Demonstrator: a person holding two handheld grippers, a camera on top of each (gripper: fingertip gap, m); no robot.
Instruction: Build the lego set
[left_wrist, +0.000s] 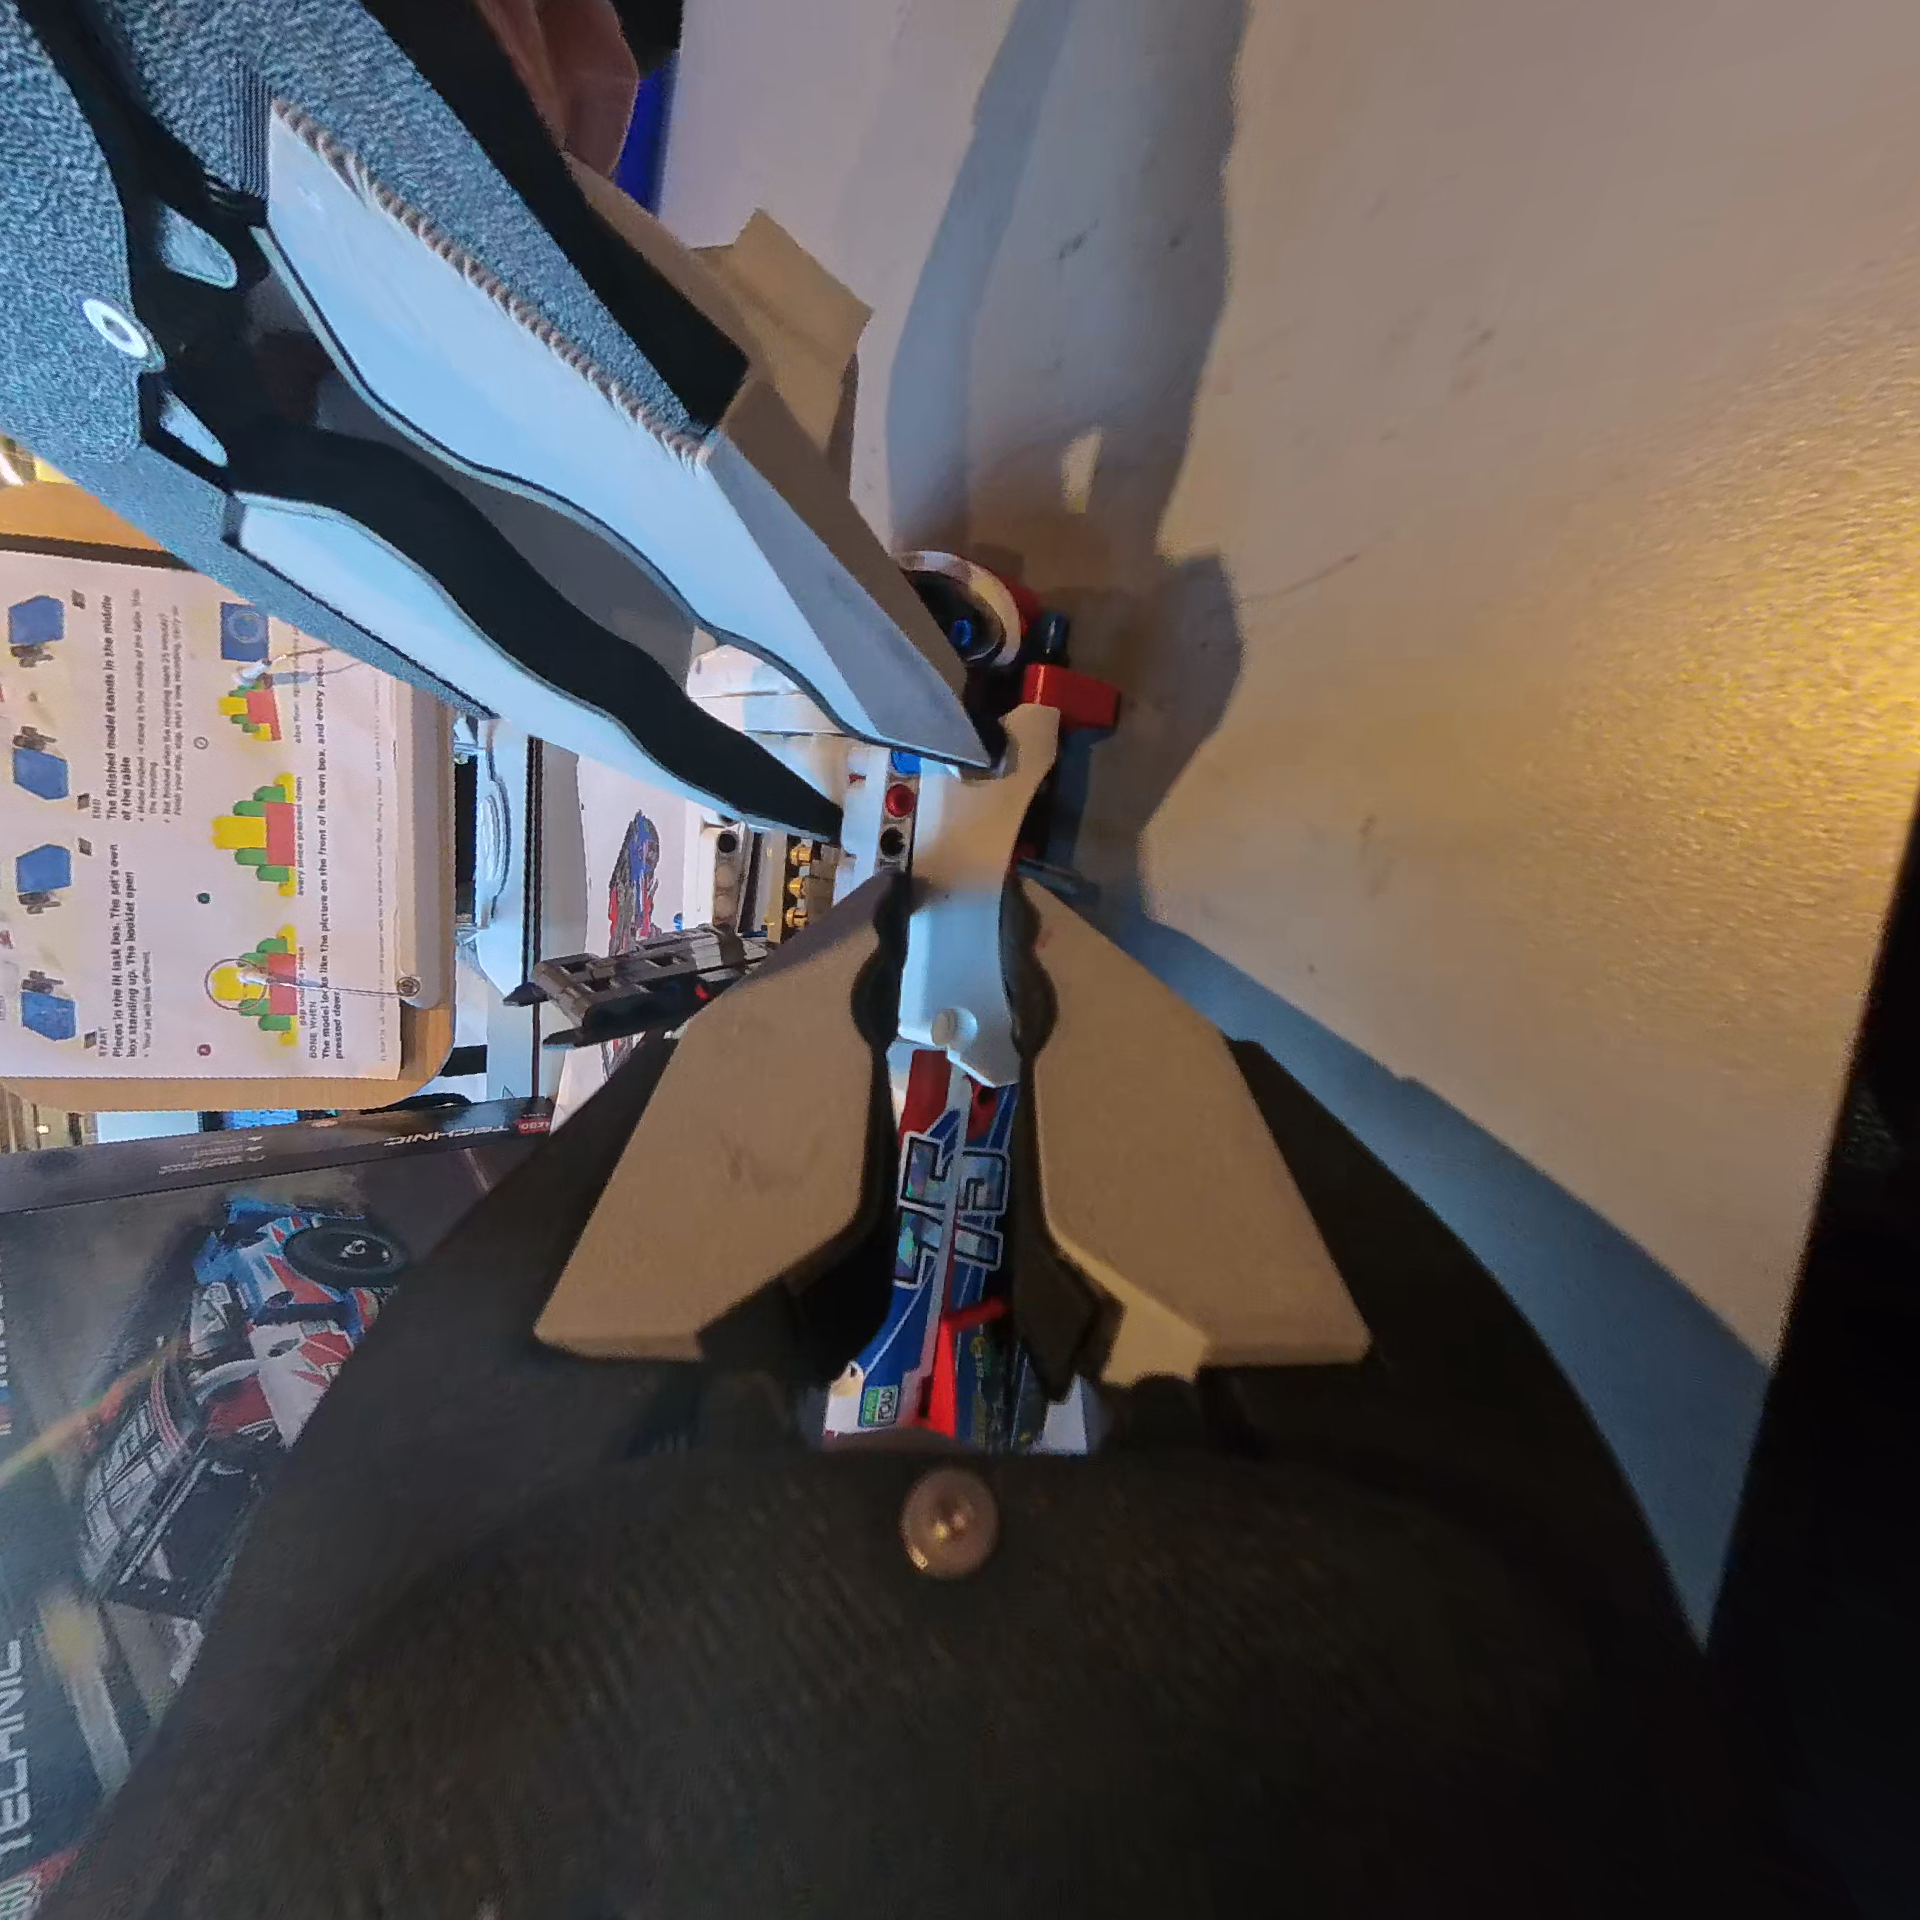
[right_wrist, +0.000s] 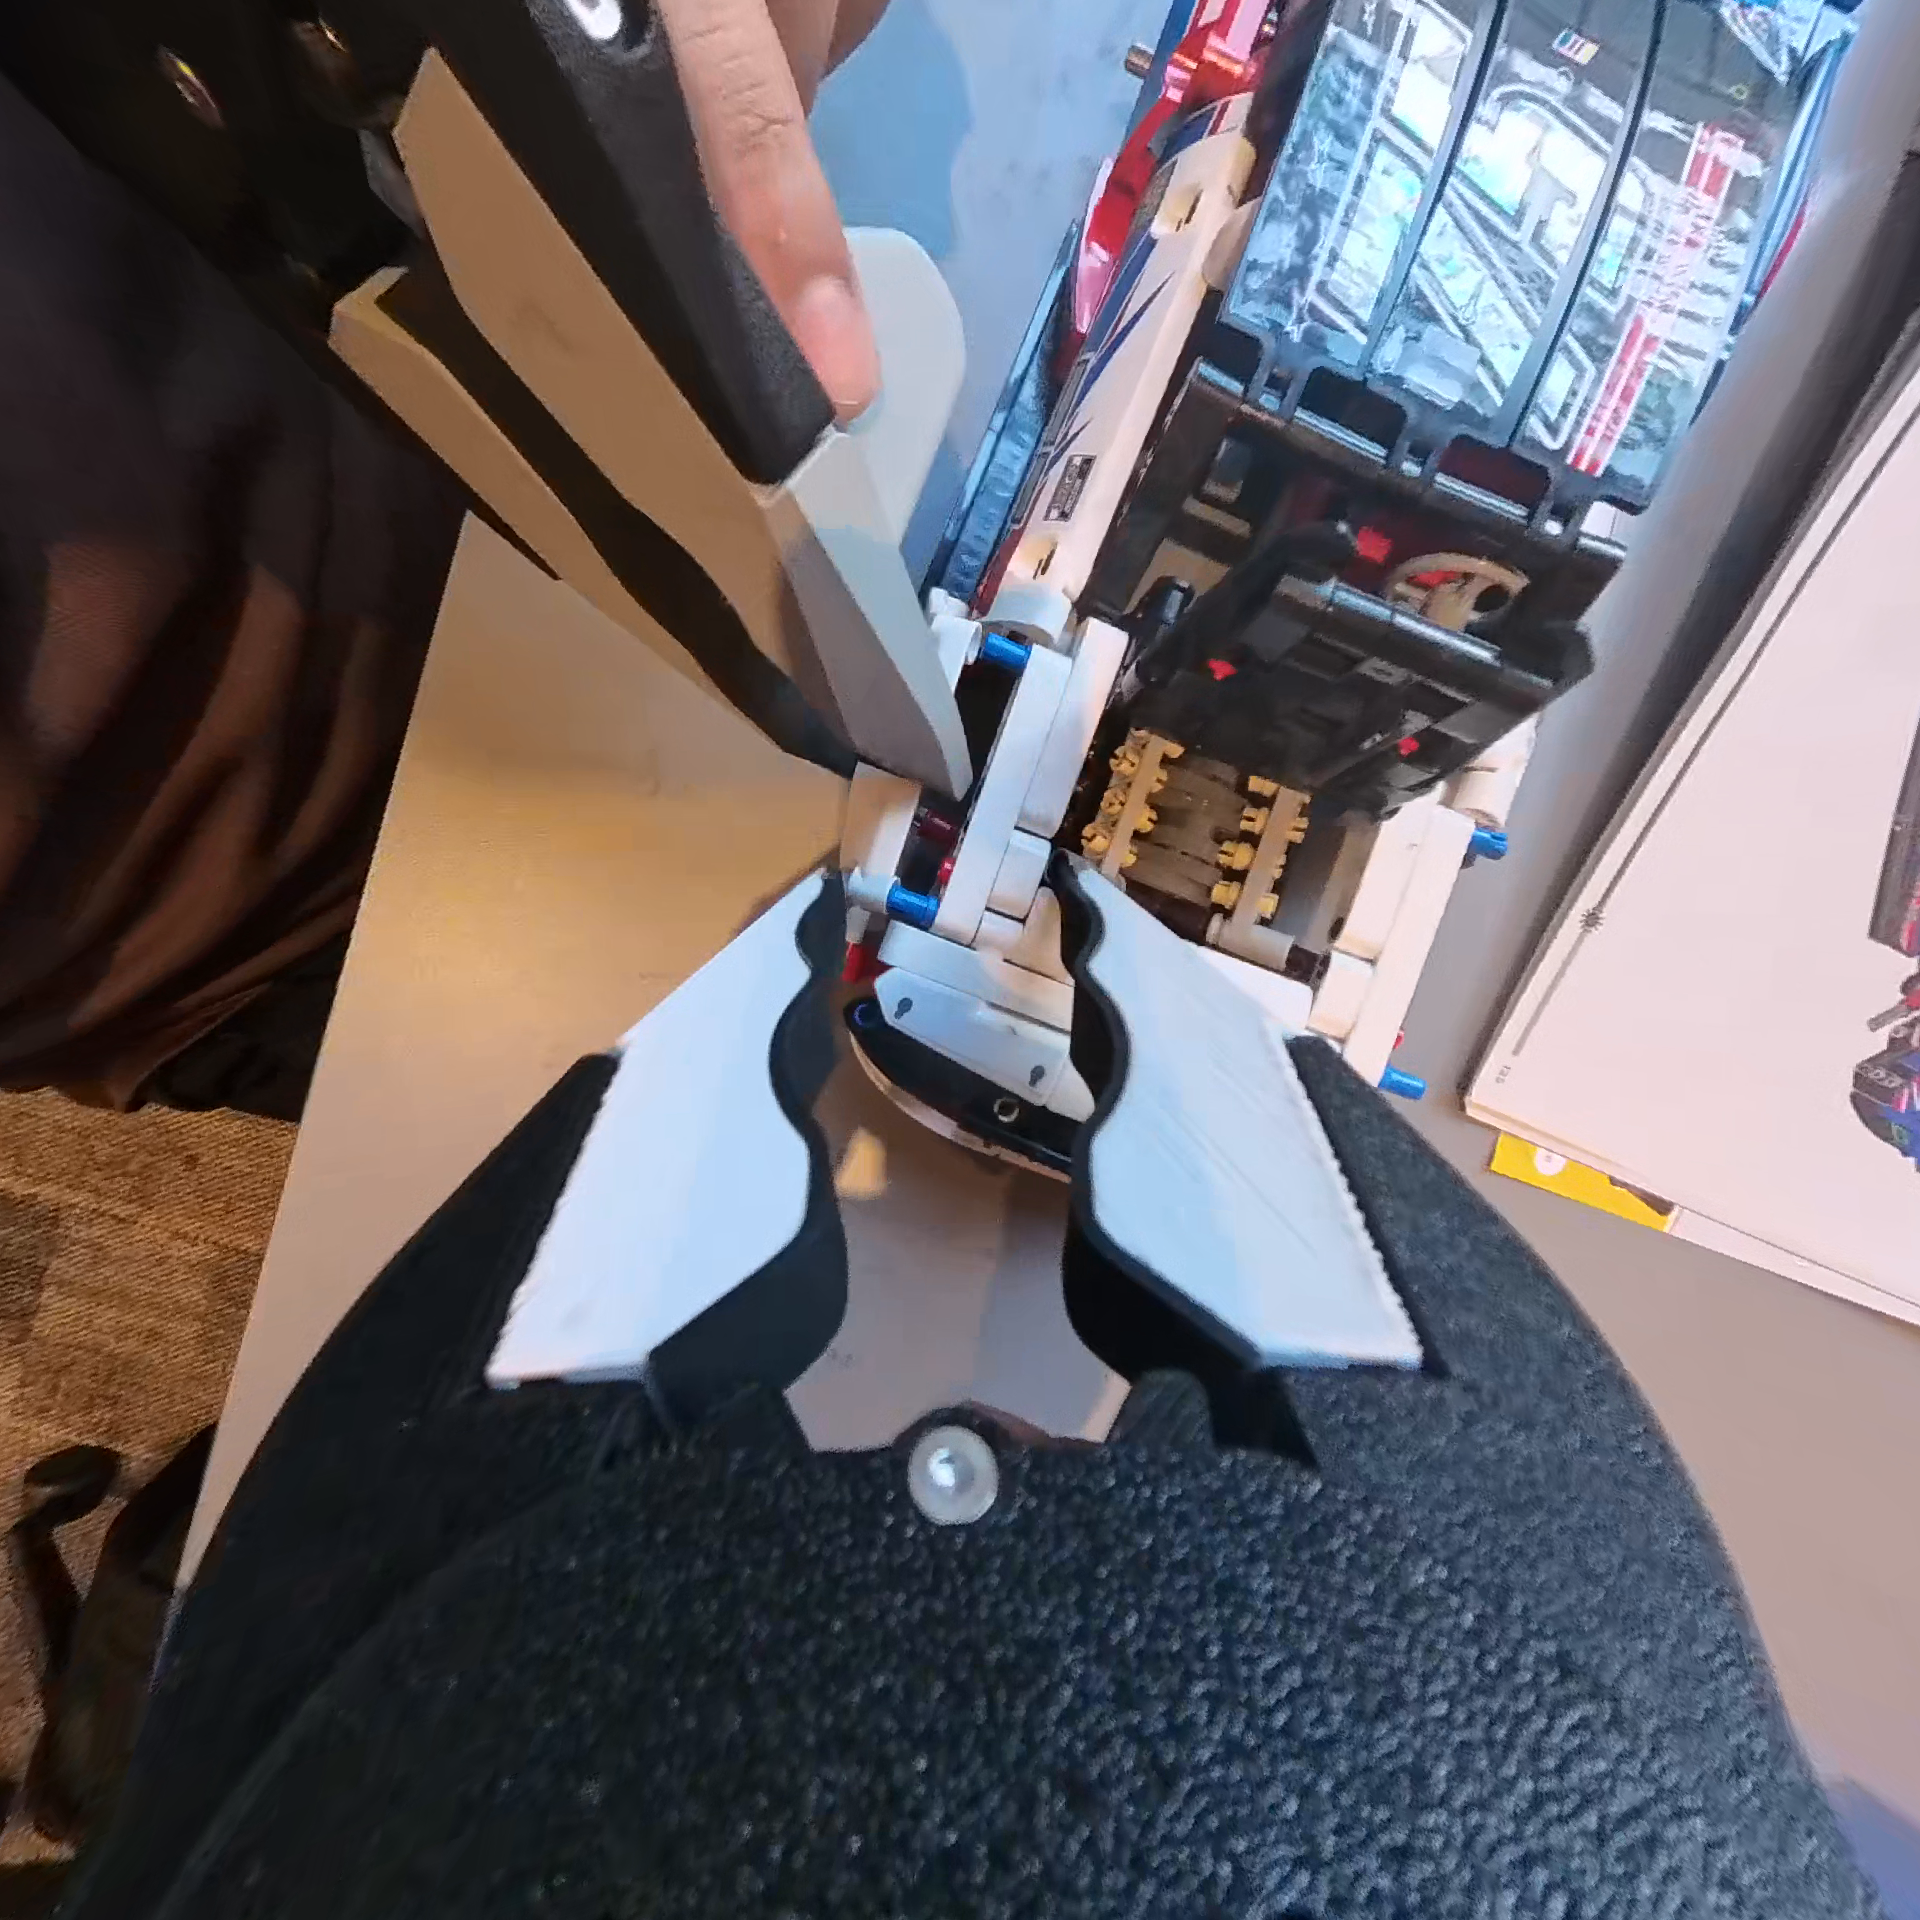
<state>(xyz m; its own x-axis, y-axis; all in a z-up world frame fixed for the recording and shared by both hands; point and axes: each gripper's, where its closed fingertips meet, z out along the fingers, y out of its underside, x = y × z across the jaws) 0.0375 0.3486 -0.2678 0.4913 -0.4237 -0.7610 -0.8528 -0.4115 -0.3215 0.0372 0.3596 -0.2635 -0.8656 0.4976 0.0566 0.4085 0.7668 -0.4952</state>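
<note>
The Lego car model (right_wrist: 1340, 665), white with red and blue stickers and a black roof, lies on the table. My left gripper (left_wrist: 954, 894) has beige fingers and is shut on a white curved panel (left_wrist: 961, 977) at the car's end; the stickered body (left_wrist: 951, 1195) shows between the fingers. My right gripper (right_wrist: 945, 883) has white fingers with black pads and is shut on the white front frame (right_wrist: 997, 831) with blue pins. Each gripper enters the other's view from the upper left, the right one (left_wrist: 935, 769) and the left one (right_wrist: 914, 769), tips nearly touching on the same white section.
An open instruction booklet (right_wrist: 1714, 831) and a yellow piece (right_wrist: 1579, 1184) lie to the right. The set's box (left_wrist: 208, 1351) and a printed sheet (left_wrist: 208, 831) stand at the left. A person's finger (right_wrist: 800, 260) rests on the left gripper. The table edge (right_wrist: 312, 1039) drops to carpet. The grippers are tip to tip, or close to it.
</note>
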